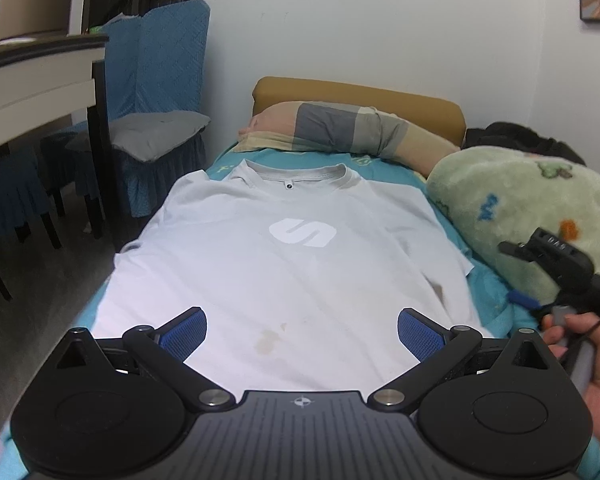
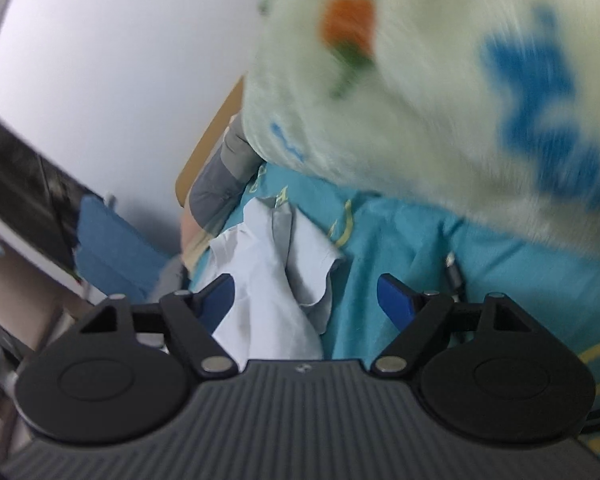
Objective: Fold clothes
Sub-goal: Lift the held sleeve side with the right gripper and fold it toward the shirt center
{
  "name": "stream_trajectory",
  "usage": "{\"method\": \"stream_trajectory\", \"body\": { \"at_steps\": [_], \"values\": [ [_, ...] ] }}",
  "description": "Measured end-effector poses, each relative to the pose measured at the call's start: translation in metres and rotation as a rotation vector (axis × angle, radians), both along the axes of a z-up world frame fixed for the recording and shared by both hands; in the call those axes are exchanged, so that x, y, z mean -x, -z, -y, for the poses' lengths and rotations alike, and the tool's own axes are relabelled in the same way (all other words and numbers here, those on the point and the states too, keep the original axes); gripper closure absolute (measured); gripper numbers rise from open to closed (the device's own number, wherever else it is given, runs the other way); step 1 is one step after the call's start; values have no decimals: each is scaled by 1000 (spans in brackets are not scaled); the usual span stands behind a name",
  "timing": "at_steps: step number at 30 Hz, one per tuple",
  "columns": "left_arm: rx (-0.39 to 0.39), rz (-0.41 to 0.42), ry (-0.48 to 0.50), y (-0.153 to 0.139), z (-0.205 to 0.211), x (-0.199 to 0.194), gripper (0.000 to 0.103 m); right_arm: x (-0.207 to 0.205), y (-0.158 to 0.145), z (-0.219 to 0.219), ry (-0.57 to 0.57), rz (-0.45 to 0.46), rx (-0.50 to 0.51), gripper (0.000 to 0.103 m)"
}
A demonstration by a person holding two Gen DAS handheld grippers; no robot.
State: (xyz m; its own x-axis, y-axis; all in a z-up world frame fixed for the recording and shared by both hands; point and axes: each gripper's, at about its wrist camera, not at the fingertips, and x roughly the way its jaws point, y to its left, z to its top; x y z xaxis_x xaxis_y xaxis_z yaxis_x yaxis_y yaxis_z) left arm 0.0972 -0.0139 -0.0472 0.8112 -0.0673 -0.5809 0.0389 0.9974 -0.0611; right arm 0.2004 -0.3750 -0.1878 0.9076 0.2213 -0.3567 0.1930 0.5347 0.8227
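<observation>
Your white t-shirt (image 1: pixel 292 264) lies flat, front up, on teal bedsheet (image 1: pixel 488 280), collar toward pillow (image 1: pixel 340 128). Fluffy blanket (image 1: pixel 516 200) bunched beside shirt's sleeve (image 2: pixel 300 264). Your left gripper (image 1: pixel 302 334) wide, empty, above hem. Your right gripper (image 2: pixel 306 300) wide, empty, straddling sleeve edge.

white S-shaped logo (image 1: pixel 302 233) on T-shirt (image 1: pixel 228 264) chest

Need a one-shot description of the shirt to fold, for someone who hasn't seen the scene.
Find the bed with the teal sheet against the white wall. Spread flat down its middle, collar toward the patchwork pillow, lies the white T-shirt. Its white S-shaped chest logo and yellowish stain near the hem distinguish it from the fluffy green blanket alongside.
</observation>
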Motion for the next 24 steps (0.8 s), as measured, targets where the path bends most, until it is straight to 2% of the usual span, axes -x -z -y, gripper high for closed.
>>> {"method": "stream_trajectory", "body": {
  "at_steps": [5, 8, 13, 15, 16, 17, 20, 24],
  "values": [
    [38, -16, -14, 5, -2, -7, 0, -23, 20, 11, 37, -14, -154, 32],
    [42, -32, -14, 10, -1, -13, 0, -42, 27, 10, 29, -15, -167, 38],
    [55, -56, -19, 18, 1, -24, 0, -78, 31, -5, -53, -42, -40, 55],
    [61, -64, -25, 20, 2, -28, 1, -87, 35, -7, -55, -52, -23, 71],
    [65, -66, -29, 20, 2, -30, 1, -91, 37, -8, -55, -56, -16, 86],
    [69, -69, -33, 20, 2, -32, 1, -94, 36, -8, -57, -55, -13, 95],
    [91, -64, -50, 16, 0, -36, 1, -93, 19, -7, -48, 2, 12, 96],
    [118, -40, -67, 7, -3, -41, 1, -89, -23, -2, -3, 75, 131, 96]
  ]
}}
